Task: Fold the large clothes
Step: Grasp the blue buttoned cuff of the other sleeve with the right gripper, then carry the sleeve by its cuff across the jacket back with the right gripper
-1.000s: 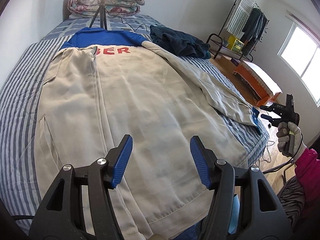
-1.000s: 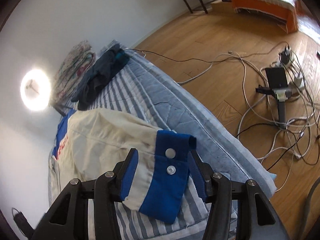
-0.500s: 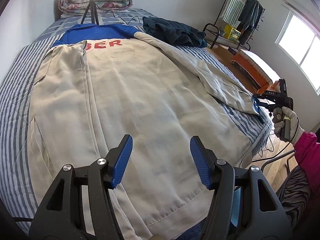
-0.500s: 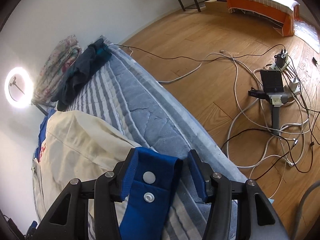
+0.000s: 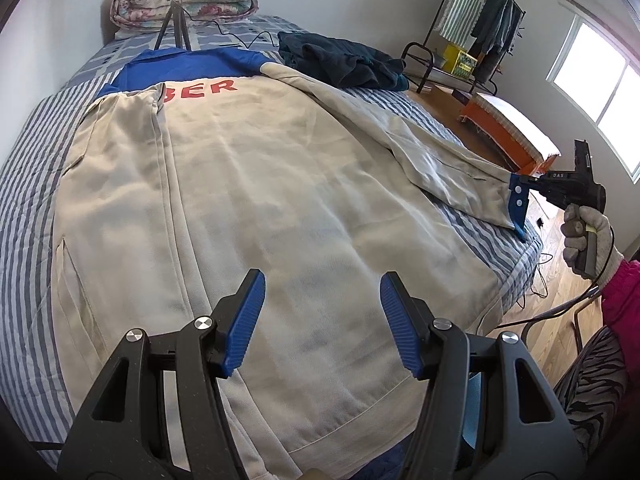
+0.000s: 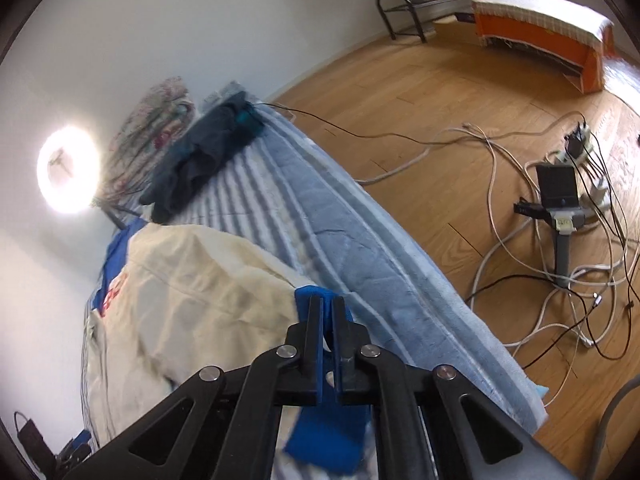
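While the beige jacket [image 5: 256, 208] lies spread flat across the striped bed [image 5: 28, 184], the right gripper [image 6: 325, 312] has its jaws pressed together, pinching the blue cuff [image 5: 518, 203] of the sleeve at the bed's edge; the left gripper [image 5: 322, 320] hovers over the hem, jaws spread, holding nothing.

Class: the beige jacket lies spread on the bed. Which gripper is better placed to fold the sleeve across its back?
Right. The right gripper is shut on the blue cuff of the sleeve. The left gripper hangs open over the jacket hem, holding nothing.
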Action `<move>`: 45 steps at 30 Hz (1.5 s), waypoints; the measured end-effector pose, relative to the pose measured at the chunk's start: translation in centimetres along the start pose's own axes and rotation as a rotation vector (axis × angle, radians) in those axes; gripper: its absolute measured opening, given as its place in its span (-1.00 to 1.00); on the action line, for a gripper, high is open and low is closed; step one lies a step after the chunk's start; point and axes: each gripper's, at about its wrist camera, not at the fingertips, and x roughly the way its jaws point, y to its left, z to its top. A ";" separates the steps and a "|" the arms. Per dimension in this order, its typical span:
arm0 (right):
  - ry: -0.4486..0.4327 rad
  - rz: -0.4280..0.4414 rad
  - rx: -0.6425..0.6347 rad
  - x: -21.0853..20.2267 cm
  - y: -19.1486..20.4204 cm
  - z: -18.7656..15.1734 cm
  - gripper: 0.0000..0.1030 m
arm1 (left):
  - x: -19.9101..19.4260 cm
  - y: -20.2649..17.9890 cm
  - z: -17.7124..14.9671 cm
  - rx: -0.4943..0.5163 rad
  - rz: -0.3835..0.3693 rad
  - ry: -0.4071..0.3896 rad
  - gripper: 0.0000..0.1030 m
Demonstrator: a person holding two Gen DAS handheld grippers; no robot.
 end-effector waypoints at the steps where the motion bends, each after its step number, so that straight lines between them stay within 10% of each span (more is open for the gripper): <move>1: -0.003 0.018 -0.007 -0.5 0.6 -0.2 -0.99 | -0.1 0.0 0.0 -0.003 -0.002 -0.003 0.19; 15: 0.055 0.366 -0.395 -6.1 15.9 -8.6 -1.00 | -1.8 2.3 0.1 -0.104 -0.017 -0.050 0.19; 29: 0.484 0.487 -0.860 -1.9 24.2 -24.6 -1.00 | -1.2 5.0 -0.7 -0.261 -0.056 -0.027 0.19; 35: 0.510 0.529 -0.825 -2.3 23.5 -24.7 -0.97 | 0.3 4.4 -1.2 -0.263 -0.073 0.019 0.19; 41: 0.424 0.641 -0.682 -5.3 21.2 -19.9 -0.38 | 0.9 2.8 -2.5 -0.262 -0.148 0.073 0.19; 45: 0.321 0.529 -0.550 -6.1 17.1 -15.9 -0.09 | 1.5 1.2 -3.7 -0.257 -0.198 0.129 0.19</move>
